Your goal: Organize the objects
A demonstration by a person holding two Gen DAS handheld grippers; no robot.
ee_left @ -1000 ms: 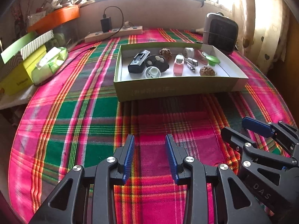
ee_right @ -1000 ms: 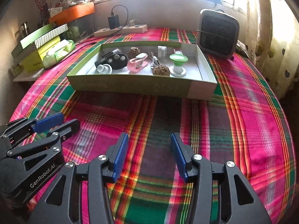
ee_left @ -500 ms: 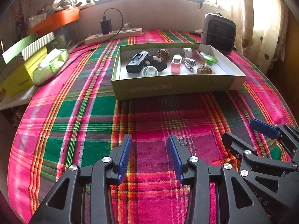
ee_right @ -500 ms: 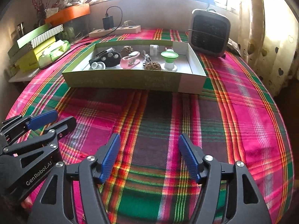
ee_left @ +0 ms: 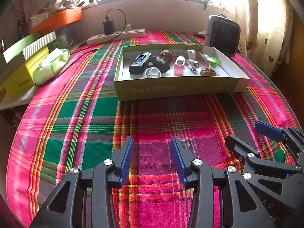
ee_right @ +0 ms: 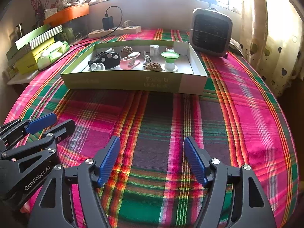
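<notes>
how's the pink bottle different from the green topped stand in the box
The pink bottle lies on its side; the green-topped stand is upright on a round white base. The pink bottle is pink with a pale cap, while the green-topped stand is white with a wide green disc on top. The pink bottle sits mid-box; the green-topped stand is nearer the right end. Both rest inside the shallow green box.

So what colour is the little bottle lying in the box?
Pink, with a pale cap. The little bottle in the box shows best in the left wrist view.
</notes>
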